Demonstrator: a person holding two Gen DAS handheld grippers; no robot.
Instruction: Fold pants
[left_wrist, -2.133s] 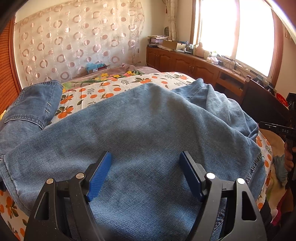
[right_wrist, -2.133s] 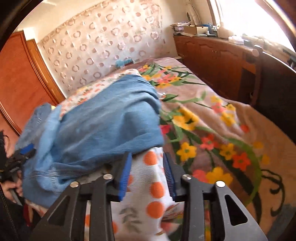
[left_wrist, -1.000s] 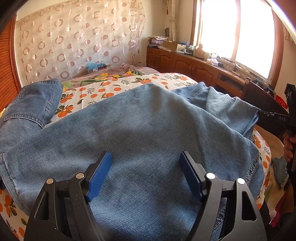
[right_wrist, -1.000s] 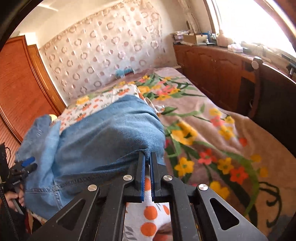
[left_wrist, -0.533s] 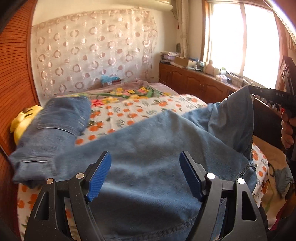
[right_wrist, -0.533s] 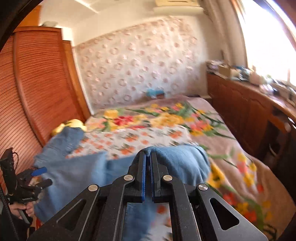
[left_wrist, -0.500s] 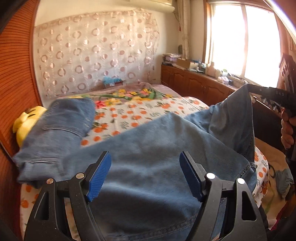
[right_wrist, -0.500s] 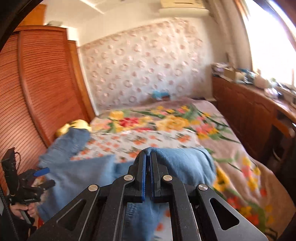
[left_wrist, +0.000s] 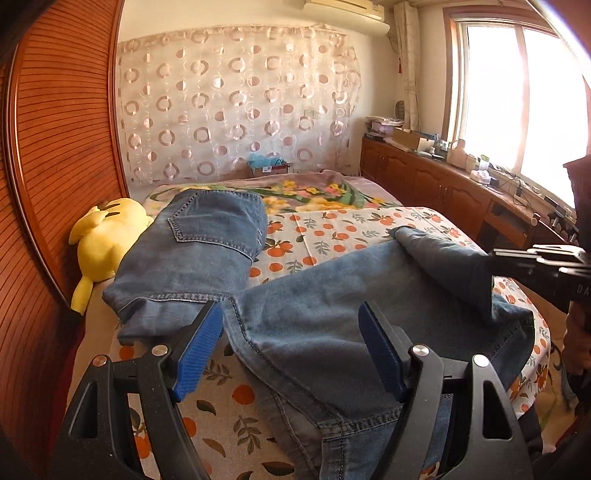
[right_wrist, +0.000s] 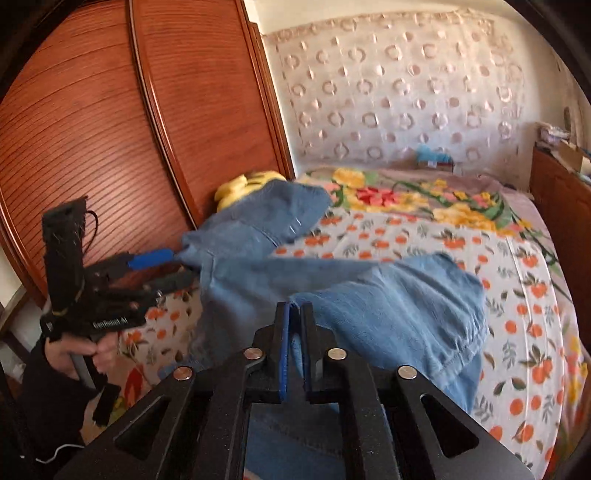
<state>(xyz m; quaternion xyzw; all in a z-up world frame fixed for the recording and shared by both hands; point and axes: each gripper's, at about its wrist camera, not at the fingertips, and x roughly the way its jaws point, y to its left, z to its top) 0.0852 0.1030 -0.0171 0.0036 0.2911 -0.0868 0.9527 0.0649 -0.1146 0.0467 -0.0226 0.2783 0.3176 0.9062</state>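
Bed (left_wrist: 354, 229) fills mid-frame in both views. Jeans (left_wrist: 332, 314) sprawl across its orange-print sheet, waist end upper left by the yellow plush (left_wrist: 107, 236). Left tongs (left_wrist: 288, 350) gape wide, holding nothing. Right tongs (right_wrist: 293, 339) just cracked open slightly (denim fold between the 2 pads).

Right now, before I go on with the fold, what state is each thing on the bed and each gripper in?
jeans: on the bed, leg end folded back over the legs
left gripper: open, over the jeans, gripping nothing
right gripper: jaws have just been opening, a narrow gap, denim between the pads
yellow plush toy: lying beside the wardrobe
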